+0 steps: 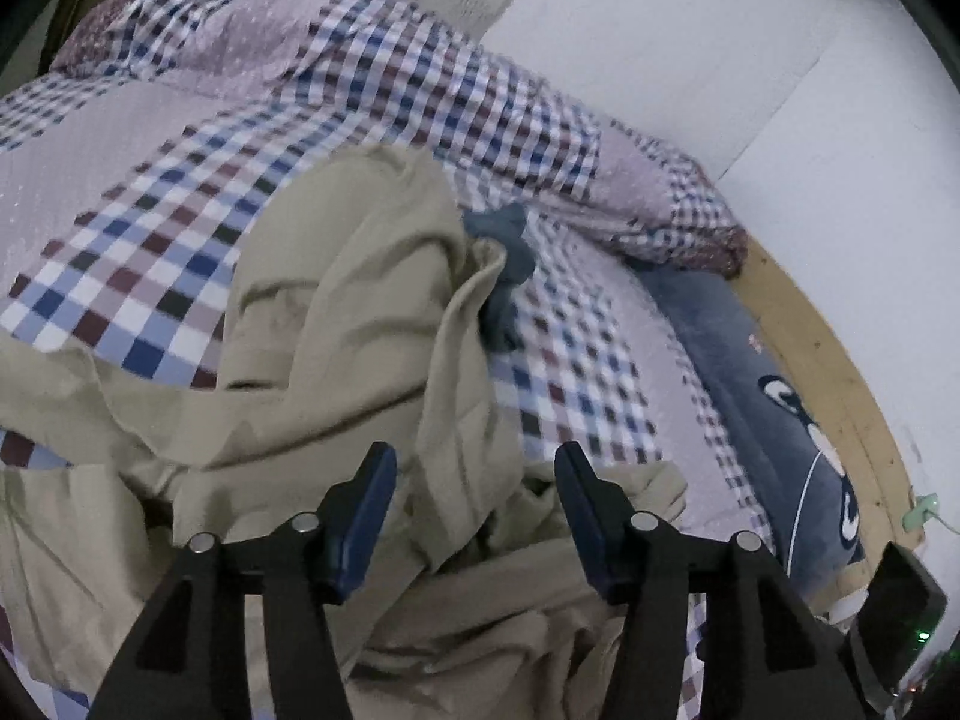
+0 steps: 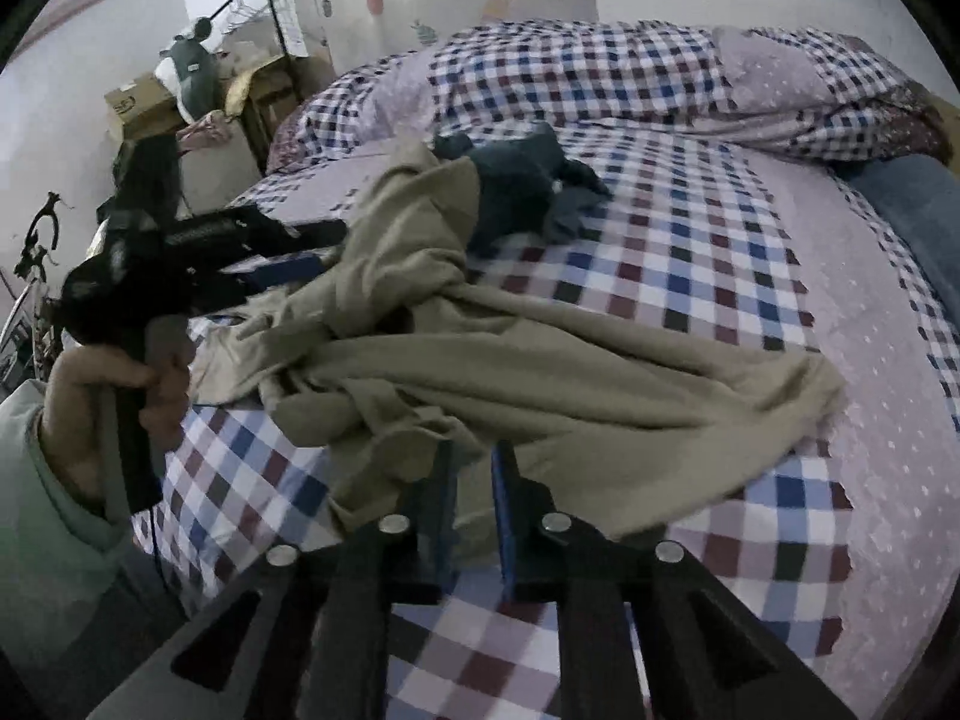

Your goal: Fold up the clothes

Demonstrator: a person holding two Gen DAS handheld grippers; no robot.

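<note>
While the left claw (image 1: 474, 480) gapes empty over the crumpled beige garment (image 1: 336, 324) on the bed (image 1: 120, 228), the right claw (image 2: 471, 480) pinches its hem.

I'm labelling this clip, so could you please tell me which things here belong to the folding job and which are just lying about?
Part of the job:
- beige garment, crumpled
- dark teal garment behind it
- left hand-held gripper
- right hand-held gripper

Lying about:
- checked bedspread
- rolled checked quilt
- blue pillow
- cardboard boxes
</note>
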